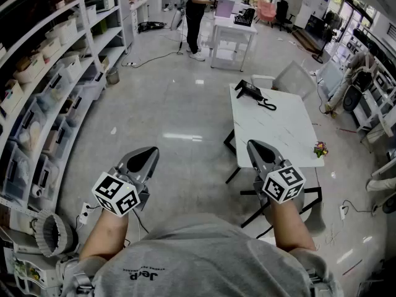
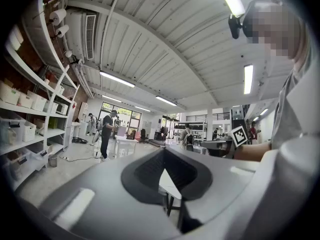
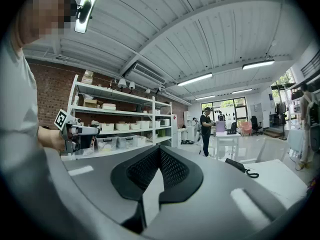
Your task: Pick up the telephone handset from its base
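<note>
The black telephone (image 1: pixel 250 91) stands with its handset on the base at the far end of a white table (image 1: pixel 278 129), its coiled cord trailing beside it. In the right gripper view the telephone (image 3: pixel 235 165) appears small, ahead to the right. My left gripper (image 1: pixel 148 154) is held over the floor, left of the table, shut and empty. The right gripper (image 1: pixel 256 147) hovers near the table's near-left edge, far short of the telephone. Its jaws are also shut with nothing between them. Both grippers point level.
White shelving (image 1: pixel 55 73) with bins runs along the left wall. A person (image 1: pixel 197 17) stands at a far white table (image 1: pixel 232 33). A grey chair (image 1: pixel 294 79) sits by the telephone's table, and a small flower bunch (image 1: pixel 320 148) lies at its right edge. Cables cross the floor.
</note>
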Demonstrator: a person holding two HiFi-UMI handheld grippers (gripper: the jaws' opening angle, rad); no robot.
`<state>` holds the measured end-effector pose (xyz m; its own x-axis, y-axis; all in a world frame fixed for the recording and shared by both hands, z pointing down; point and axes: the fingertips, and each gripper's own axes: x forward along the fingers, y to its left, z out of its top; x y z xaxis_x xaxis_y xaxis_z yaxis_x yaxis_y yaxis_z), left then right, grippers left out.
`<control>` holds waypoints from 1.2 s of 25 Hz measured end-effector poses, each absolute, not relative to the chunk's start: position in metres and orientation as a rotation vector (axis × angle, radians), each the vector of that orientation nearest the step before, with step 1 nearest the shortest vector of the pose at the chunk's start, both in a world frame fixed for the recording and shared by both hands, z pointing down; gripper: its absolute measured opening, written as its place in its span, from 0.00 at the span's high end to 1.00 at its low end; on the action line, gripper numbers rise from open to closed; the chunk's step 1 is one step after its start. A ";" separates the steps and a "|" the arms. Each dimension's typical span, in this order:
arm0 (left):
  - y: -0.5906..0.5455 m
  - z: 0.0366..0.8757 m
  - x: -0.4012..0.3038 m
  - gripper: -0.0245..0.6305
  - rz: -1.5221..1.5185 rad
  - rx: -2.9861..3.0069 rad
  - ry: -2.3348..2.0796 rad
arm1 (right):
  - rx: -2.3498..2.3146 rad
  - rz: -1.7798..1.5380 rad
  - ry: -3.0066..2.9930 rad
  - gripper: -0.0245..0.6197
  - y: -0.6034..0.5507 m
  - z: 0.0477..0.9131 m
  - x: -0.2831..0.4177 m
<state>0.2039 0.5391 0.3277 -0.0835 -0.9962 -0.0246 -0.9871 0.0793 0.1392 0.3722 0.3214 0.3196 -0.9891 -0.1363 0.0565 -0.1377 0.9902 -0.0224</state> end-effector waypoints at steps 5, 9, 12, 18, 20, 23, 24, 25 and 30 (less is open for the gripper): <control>0.536 0.329 0.209 0.87 -0.179 2.069 -2.248 | 0.206 0.046 -3.079 0.96 0.318 0.320 0.375; 0.533 0.331 0.209 0.87 -0.178 2.064 -2.249 | 0.202 0.048 -3.082 0.96 0.315 0.321 0.376; 0.531 0.332 0.209 0.87 -0.175 2.063 -2.249 | 0.198 0.043 -3.082 0.96 0.314 0.322 0.376; 0.525 0.332 0.212 0.87 -0.170 2.058 -2.248 | 0.202 0.040 -3.075 0.95 0.307 0.325 0.378; 0.522 0.332 0.213 0.87 -0.180 2.054 -2.244 | 0.205 0.047 -3.078 0.95 0.304 0.325 0.379; 0.517 0.328 0.213 0.87 -0.222 2.037 -2.238 | 0.189 0.051 -3.083 0.95 0.300 0.324 0.380; 0.514 0.326 0.216 0.87 -0.233 2.041 -2.228 | 0.180 0.053 -3.085 0.95 0.298 0.323 0.382; 0.510 0.325 0.220 0.83 -0.238 2.053 -2.213 | 0.170 0.056 -3.087 0.95 0.296 0.322 0.384; 0.491 0.323 0.234 0.36 -0.212 2.069 -2.223 | 0.119 0.042 -3.097 0.95 0.283 0.317 0.396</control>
